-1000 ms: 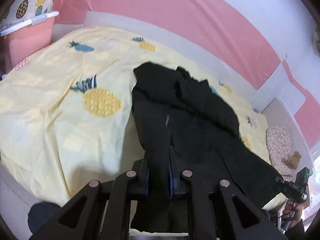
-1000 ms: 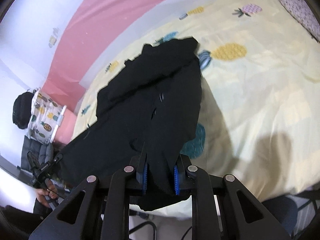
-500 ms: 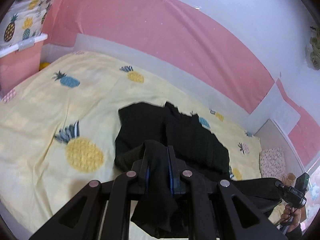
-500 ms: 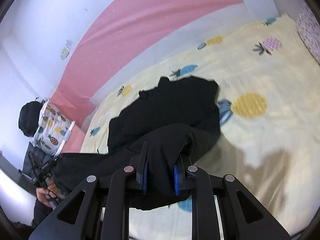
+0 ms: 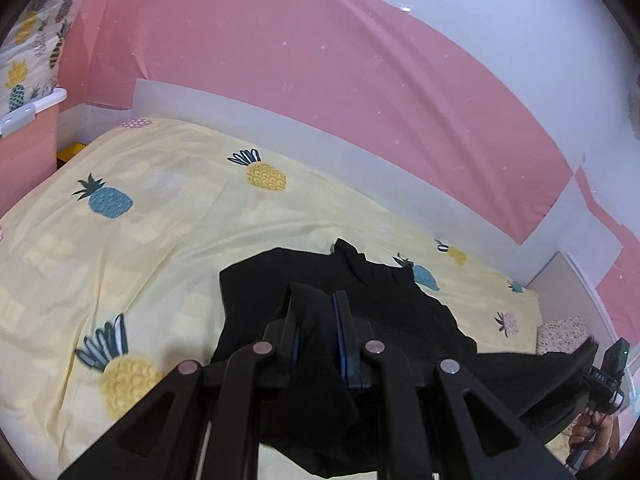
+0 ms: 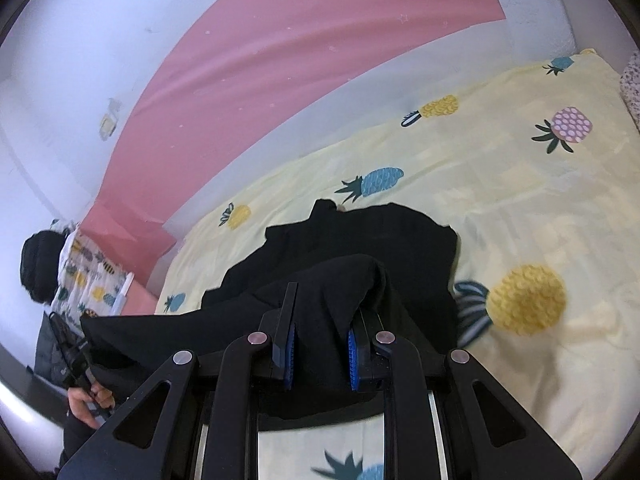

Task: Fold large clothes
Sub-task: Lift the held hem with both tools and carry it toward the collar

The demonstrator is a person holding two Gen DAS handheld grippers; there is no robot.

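Both claws grip one black garment [image 5: 400, 308], type not clear from here, possibly a coat or trousers. Left claw [image 5: 316, 320] is clamped on a bunched fold of black cloth between its blue pads. Right claw [image 6: 320, 336] is likewise closed on a thick wad of the same cloth.

Garment position: far portion lies flat on the bed [image 5: 160, 240], on the pineapple-print sheet [image 6: 520, 200], toward the near edge and about midway along it. Near portion is lifted off the sheet and hangs between the two claws as a raised band; in the left view this band runs off to the right claw at the frame's right edge [image 5: 600, 376], in the right view it runs to the left claw at the left edge [image 6: 80, 360].

Step in hand, as judged: a fold-over, near hem being carried toward the far end lying against the pink-and-white wall [image 5: 320, 80] side.

Long axis: flat part seems to run from near edge of bed toward the wall edge; lifted edge runs crosswise, claw to claw.

Next move likely calls for both claws travelling forward level and together, cloth kept taut between them, then lowering onto the flat part with edges matched before letting go. Uneven travel risks a skewed fold.
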